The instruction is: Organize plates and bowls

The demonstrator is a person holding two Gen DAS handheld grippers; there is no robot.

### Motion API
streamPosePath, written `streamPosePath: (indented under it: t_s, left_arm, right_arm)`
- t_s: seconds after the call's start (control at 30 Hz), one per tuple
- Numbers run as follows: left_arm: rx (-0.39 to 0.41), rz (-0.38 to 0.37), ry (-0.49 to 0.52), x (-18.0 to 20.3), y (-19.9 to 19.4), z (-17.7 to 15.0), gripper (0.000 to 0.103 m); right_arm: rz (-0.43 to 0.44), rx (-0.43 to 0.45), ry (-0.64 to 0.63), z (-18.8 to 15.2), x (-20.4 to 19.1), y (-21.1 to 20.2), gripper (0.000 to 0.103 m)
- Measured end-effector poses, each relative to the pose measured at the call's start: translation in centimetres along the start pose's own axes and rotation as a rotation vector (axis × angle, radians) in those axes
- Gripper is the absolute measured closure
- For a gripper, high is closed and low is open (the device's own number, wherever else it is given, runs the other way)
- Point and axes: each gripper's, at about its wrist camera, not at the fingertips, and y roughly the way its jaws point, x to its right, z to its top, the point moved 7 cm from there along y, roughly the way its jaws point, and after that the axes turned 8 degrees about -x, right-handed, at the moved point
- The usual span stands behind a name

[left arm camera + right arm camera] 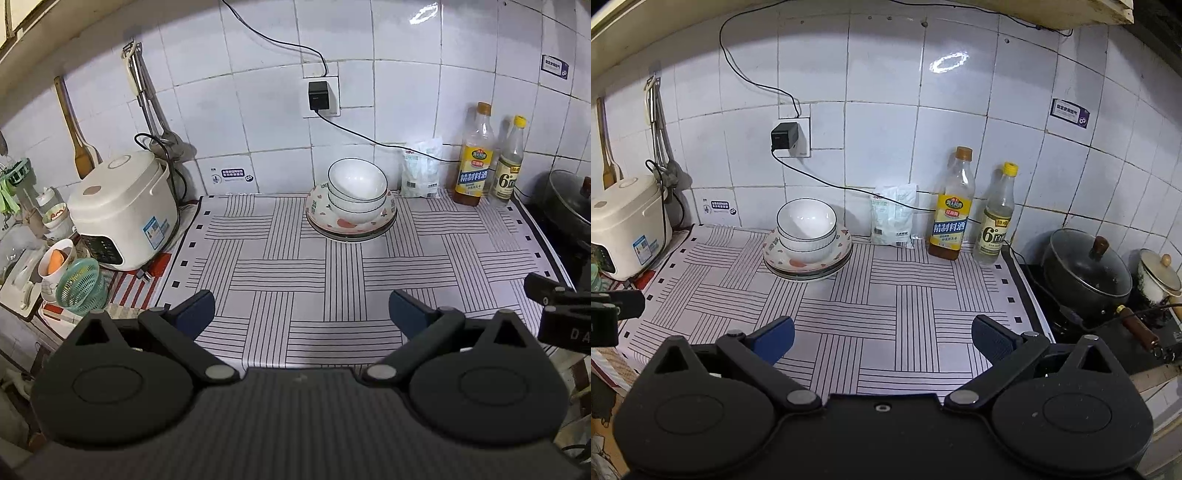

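A striped mat (295,280) is covering the table (1021,273), which is backing onto a white tiled wall (406,92). The bowls (357,188) are sitting nested on the stacked plates (347,227) at the back of the mat, near the wall. A salt bag (894,216) and two bottles (951,206) are standing just right of the stack. A rice cooker (123,206) is crowding the left edge, with a green basket (82,286) in front of it. A lidded black pan (1086,271) is occupying the stove past the right edge. The middle and front of the mat are lying bare. The left tongs (301,310) are hovering over the front of the mat, spread wide and holding nothing. The right tongs (882,336) are likewise gaping wide and empty, well apart from the stack.
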Motion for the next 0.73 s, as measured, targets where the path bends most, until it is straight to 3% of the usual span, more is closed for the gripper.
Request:
streamPosePath:
  t_s: [0.3, 0.4, 0.73]
  left_arm:
    - [-0.019, -0.005, -0.012, 0.0, 0.8, 0.4, 0.001]
    - [-0.023, 0.003, -0.019, 0.0, 0.9, 0.7, 0.001]
    - [-0.032, 0.012, -0.010, 0.1, 1.1, 0.5, 0.001]
  right_arm:
    - [-0.002, -0.018, 0.009, 0.3, 0.1, 0.6, 0.000]
    - [0.041, -0.045, 0.045, 0.4, 0.2, 0.9, 0.000]
    - [0.027, -0.057, 0.048, 0.6, 0.8, 1.3, 0.000]
